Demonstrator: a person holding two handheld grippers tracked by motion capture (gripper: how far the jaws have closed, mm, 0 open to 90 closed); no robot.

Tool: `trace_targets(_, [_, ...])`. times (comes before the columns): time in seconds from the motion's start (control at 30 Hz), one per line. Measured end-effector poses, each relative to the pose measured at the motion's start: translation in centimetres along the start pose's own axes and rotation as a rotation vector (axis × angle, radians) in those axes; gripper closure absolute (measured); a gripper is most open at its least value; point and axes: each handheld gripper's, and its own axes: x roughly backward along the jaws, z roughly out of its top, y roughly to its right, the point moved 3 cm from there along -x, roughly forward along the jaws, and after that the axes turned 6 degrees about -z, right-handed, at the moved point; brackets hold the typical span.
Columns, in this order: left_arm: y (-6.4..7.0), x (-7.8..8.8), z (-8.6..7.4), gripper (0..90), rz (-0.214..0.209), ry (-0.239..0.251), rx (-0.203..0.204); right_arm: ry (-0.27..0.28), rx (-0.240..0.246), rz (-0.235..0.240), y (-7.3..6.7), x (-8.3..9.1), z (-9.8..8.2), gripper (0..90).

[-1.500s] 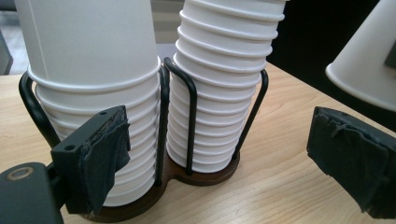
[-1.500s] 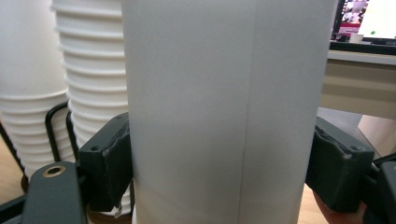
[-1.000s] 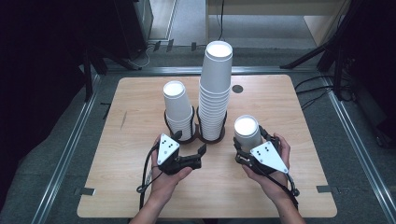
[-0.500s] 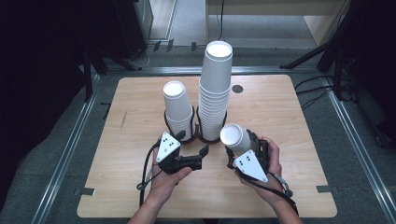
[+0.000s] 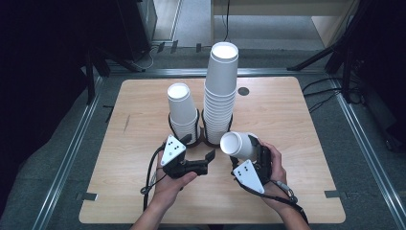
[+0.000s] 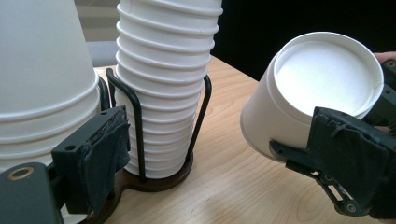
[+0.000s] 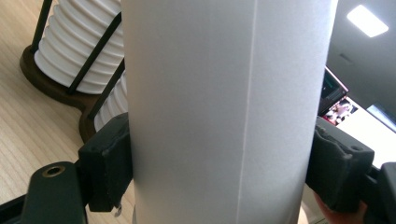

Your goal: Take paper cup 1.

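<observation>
Since the earlier frames we have brought the right gripper (image 5: pixel 250 154) in from about four o'clock of the holder toward the table's middle, and the cup (image 5: pixel 238 144) it carries has tipped from upright to lying over, its closed base now facing toward ten o'clock in the high view. The right jaws are clamped on the cup's wall, one pad on each side, as the right gripper view shows with the cup (image 7: pixel 229 112) pressed between them. We see the cup off the table, just beside the tall stack (image 5: pixel 220 93), at roughly five o'clock from it and near its lower rings, not touching as far as we can tell. Our left gripper (image 5: pixel 207 158) has kept its place at about six o'clock of the short stack (image 5: pixel 182 111), with its jaws apart and nothing between them; in the left gripper view one pad sits just in front of the short stack (image 6: pixel 42 79) and the other in front of the tilted cup (image 6: pixel 308 93). Both stacks stand upside down in a dark wire holder (image 5: pixel 201 139) on the wooden table (image 5: pixel 297 120), the short one at nine o'clock of the tall one, their rings close together.
</observation>
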Motion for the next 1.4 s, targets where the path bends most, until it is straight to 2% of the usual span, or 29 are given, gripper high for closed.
trace_targets(0.3, [0.0,0.1,0.2,6.3,-0.019,0.003,0.012,0.012,0.069,-0.006,-0.5,0.0,-0.2,18.6])
trace_targets(0.5, [0.2,0.1,0.3,6.3,-0.035,0.002,0.014,0.023,0.138,-0.014,-1.0,0.1,-0.2,18.6])
trace_targets(0.7, [0.5,0.0,0.3,6.2,-0.058,-0.002,0.016,0.027,0.162,-0.014,-1.3,0.0,-0.2,18.6])
trace_targets(0.77, [0.8,-0.2,0.2,6.2,-0.083,-0.018,0.017,0.038,0.198,-0.016,-1.6,0.1,-0.2,18.6])
trace_targets(0.87, [1.2,-0.4,0.1,6.2,-0.103,-0.036,0.011,0.046,0.222,-0.016,-1.9,0.1,-0.1,18.6])
trace_targets(1.03, [1.7,-0.7,-0.1,6.2,-0.153,-0.061,0.008,0.059,0.25,-0.007,-2.6,0.4,0.2,18.6])
trace_targets(1.17, [1.8,-0.8,-0.1,6.2,-0.175,-0.073,0.016,0.065,0.256,0.0,-2.7,0.4,0.3,18.6])
trace_targets(1.4, [2.3,-1.1,-0.2,6.2,-0.2,-0.093,0.001,0.067,0.263,0.003,-2.7,0.4,0.4,18.7])
